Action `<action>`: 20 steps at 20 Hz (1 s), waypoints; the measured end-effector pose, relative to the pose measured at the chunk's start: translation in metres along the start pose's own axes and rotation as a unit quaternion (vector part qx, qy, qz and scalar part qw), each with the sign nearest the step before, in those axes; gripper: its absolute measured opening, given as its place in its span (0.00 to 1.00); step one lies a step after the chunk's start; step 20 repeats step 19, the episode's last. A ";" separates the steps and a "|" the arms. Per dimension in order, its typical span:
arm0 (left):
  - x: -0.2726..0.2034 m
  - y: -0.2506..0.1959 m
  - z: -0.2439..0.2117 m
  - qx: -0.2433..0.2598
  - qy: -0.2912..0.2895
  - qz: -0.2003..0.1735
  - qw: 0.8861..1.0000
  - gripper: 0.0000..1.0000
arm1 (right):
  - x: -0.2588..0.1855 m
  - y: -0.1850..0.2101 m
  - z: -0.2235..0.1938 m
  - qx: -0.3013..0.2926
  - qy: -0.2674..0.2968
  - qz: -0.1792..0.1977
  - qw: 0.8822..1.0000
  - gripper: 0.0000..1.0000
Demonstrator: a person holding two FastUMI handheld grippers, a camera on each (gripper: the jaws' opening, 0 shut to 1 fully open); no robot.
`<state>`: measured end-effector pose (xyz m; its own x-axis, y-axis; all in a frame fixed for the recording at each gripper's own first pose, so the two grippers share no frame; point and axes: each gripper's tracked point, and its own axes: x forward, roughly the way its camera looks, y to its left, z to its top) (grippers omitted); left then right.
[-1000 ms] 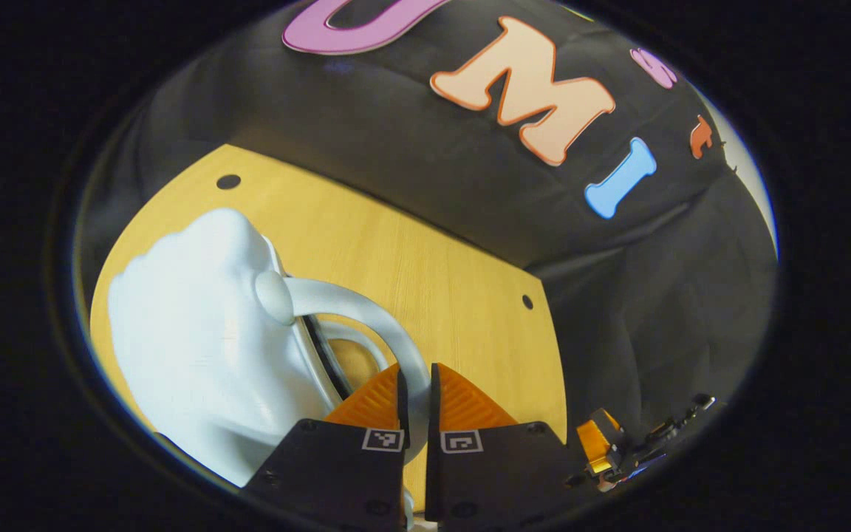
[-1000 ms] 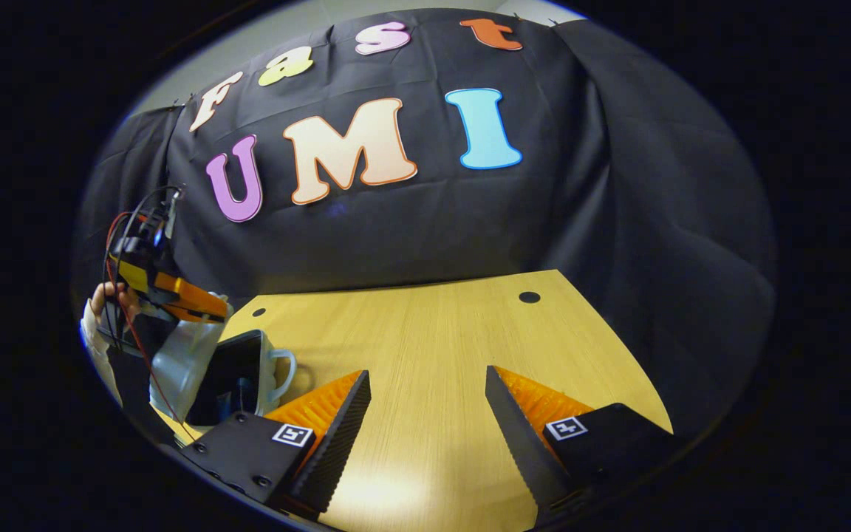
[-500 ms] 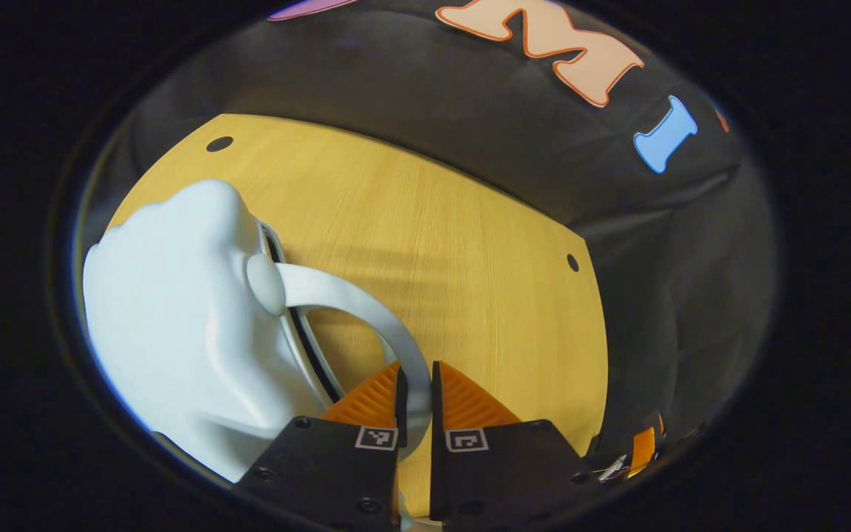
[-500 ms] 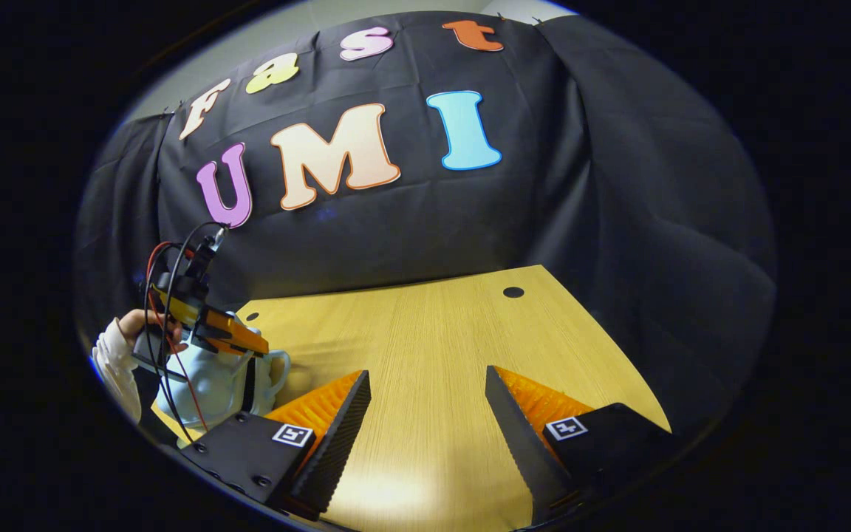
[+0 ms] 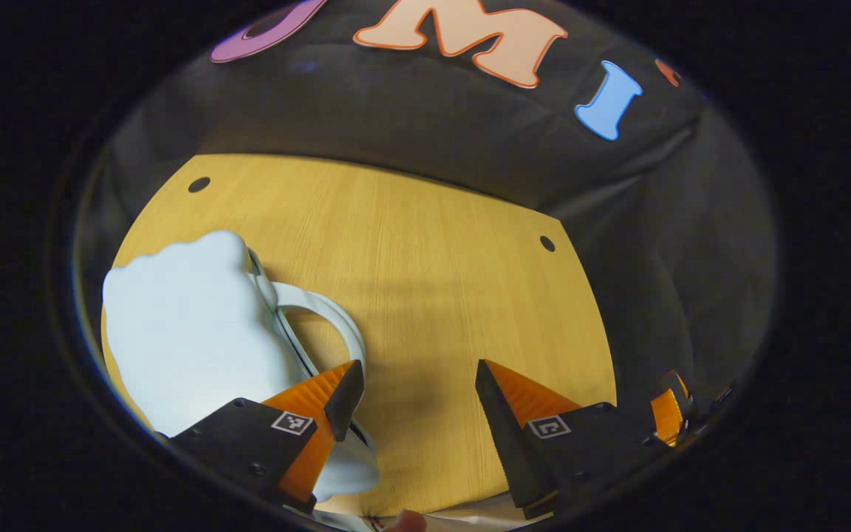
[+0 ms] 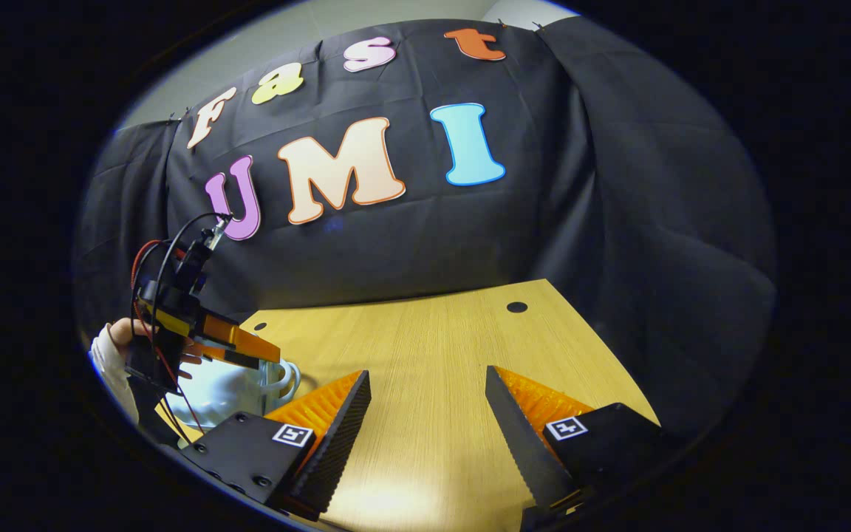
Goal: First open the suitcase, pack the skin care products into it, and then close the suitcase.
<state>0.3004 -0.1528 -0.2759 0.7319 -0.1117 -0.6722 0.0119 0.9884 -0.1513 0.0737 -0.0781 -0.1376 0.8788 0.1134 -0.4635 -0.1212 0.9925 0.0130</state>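
Pale blue and glossy, the small suitcase (image 5: 189, 332) lies closed on the wooden surface (image 5: 425, 281), toward its left side in the left gripper view, its curved carry handle (image 5: 322, 314) pointing out over the bare wood. The left tongs (image 5: 414, 395) are spread wide, gripping nothing; one finger sits just in front of the handle and overlaps the case's edge, though whether it touches I cannot tell. In the right gripper view the right tongs (image 6: 425, 403) are also spread apart over bare wood, well away from the case (image 6: 226, 388). Farther off in that view, a hand (image 6: 126, 336) in a white sleeve holds the left gripper above the suitcase.
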 end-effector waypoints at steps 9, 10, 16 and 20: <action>-0.043 -0.048 -0.026 0.009 -0.036 0.009 0.999 0.90 | -0.016 -0.006 0.009 0.007 -0.020 0.016 1.000 0.98; -0.046 -0.050 -0.028 0.005 -0.038 0.010 0.999 0.90 | -0.019 -0.005 0.008 0.011 -0.021 0.017 1.000 0.98; -0.060 -0.045 -0.035 -0.015 -0.040 0.019 0.999 0.90 | -0.024 0.001 0.006 0.008 -0.023 0.021 0.999 0.98; -0.063 -0.043 -0.037 -0.019 -0.037 0.023 0.999 0.90 | -0.027 0.003 0.006 0.004 -0.023 0.022 0.999 0.98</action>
